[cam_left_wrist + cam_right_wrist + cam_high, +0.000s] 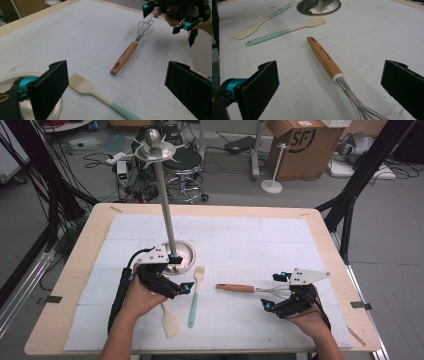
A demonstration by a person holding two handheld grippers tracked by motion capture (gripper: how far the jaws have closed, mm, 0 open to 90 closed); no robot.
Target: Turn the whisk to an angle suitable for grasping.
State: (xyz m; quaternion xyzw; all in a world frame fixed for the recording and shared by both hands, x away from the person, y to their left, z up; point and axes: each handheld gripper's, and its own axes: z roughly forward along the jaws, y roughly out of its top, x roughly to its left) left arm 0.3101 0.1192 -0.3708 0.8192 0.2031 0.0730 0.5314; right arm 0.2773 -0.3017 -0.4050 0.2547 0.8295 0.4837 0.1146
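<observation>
A whisk [250,289] with a wooden handle [324,58] and wire head [145,27] lies on the white mat, handle pointing left. My right gripper [275,291] stands open around its wire end, jaws wide apart on either side. A mint-handled basting brush [195,296] [90,88] [287,30] lies beside a cream spatula [170,320] [257,23]. My left gripper [180,273] is open beside the round steel base [186,256] of an upright metal stand [164,200], just left of the brush head.
The white gridded mat [240,240] covers most of the wooden table [85,245]. The tall stand's pole rises at centre left with a hooked ring and knob on top. Boxes, cables and a stool stand on the floor beyond the far edge.
</observation>
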